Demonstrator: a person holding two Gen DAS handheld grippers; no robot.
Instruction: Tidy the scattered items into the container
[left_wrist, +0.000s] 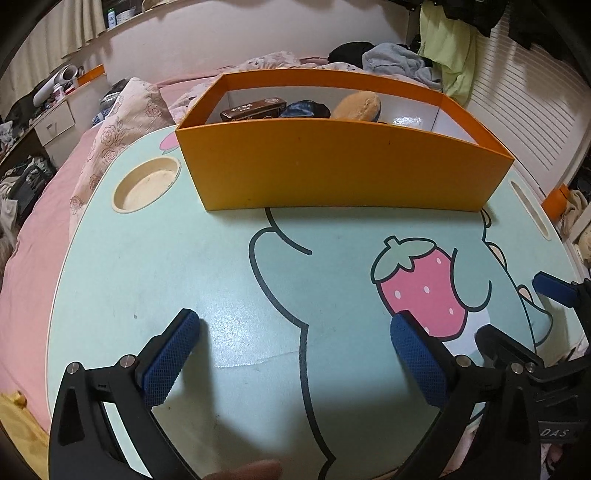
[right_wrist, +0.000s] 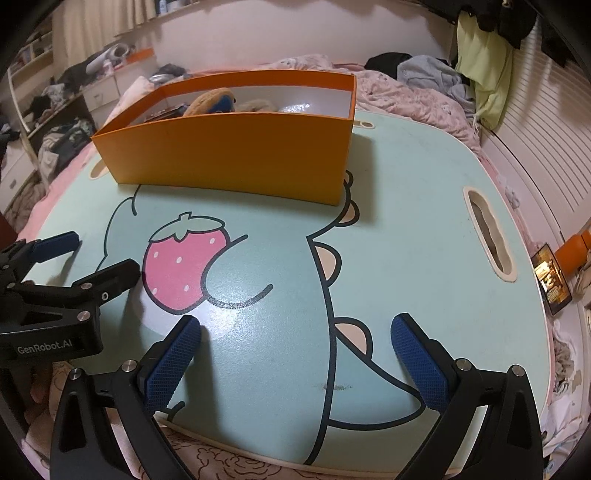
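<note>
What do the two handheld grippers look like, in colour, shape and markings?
Both the left gripper and the right gripper have black angular frames with silver round bolts. Their fingers carry blue pads with a fine mesh texture. The left gripper's body has white "GenRobot.AI" lettering.

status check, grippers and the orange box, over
Left gripper and right gripper open, empty. Orange box upright on tray table, items inside. Nothing in the way.

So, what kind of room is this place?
Most likely a bedroom: the lap table stands on a bed with pink bedding, clothes lie piled behind, and a bedside drawer unit stands nearby.
</note>
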